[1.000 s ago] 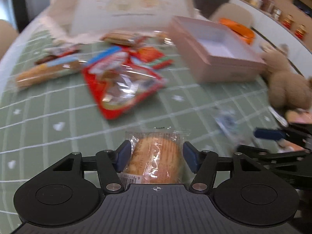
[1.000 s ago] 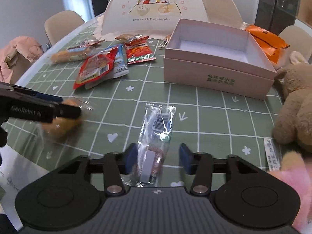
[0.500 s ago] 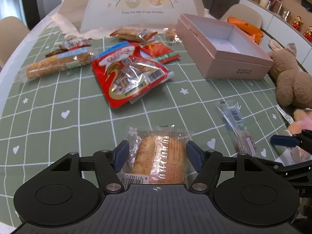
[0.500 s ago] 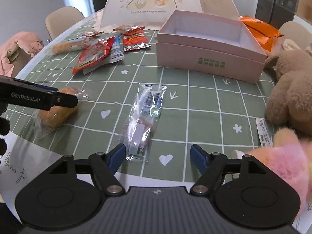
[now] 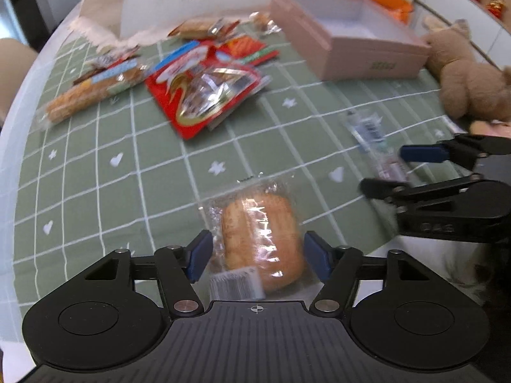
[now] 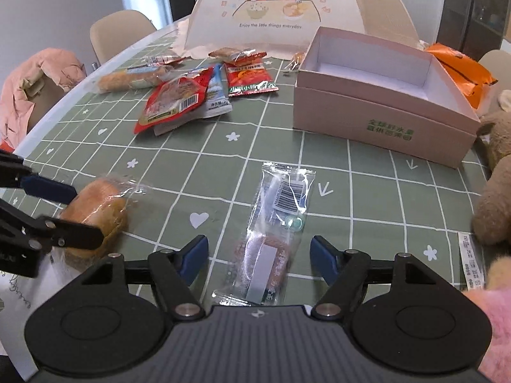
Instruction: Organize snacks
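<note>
Bun point(image 5: 262, 233): golden, clear-wrapped, low centre, between your left gripper point(image 5: 258, 260)'s spread blue pads | wafer packet point(image 6: 274, 223): long, transparent, barcoded, lower centre, your right gripper point(image 6: 259, 263) spread around it | pink box point(image 6: 377, 95): upper right.

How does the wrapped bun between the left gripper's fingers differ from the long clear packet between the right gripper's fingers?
The wrapped bun is short, rounded and golden-brown; the long clear packet is narrow, flat and mostly see-through. The packet shows a barcode near its far end, while the bun carries a white label at its near end. Both lie on the green checked tablecloth in clear plastic, each between the open fingers of a hand-held gripper: left, right.
</note>
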